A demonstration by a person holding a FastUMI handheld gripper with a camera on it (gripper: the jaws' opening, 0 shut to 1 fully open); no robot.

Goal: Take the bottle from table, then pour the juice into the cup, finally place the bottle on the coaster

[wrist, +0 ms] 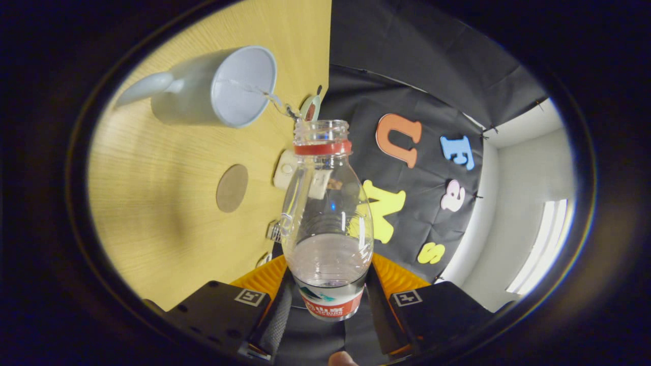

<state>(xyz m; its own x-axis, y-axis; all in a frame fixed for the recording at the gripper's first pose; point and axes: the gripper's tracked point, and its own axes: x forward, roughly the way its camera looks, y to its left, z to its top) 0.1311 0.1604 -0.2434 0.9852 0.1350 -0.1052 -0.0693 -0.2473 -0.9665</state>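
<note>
1. Cup (216, 87): pale mug lying at 10 o'clock from the bottle's mouth as the view is rolled; handle points away from the bottle, open mouth faces it. The roll comes from the gripper being tipped to pour, so the cup likely stands upright on the table (152, 203).
2. Stream (264, 94): a thin clear thread runs from the bottle's mouth across the cup's rim into its bowl. Judgement: the pour step is in hand.
3. Coaster (232, 187): round brown disc on the wood, at 7 o'clock from the cup, well apart from it and bare. It waits as the last target.
4. Small pale objects near the table edge, just beside the bottle's shoulder: too blurred to name.
5. Bottle (328, 213): clear, uncapped, red ring at the neck, liquid pooled toward the base. Held tilted so the mouth overhangs the cup.
6. Gripper (330, 284): fingers closed in on the bottle's lower body, one on each side at the label, both pressing. Low grip leaves the neck free.
7. Judgement: next move calls for righting the bottle before travel to the coaster; dripping is the risk.
</note>
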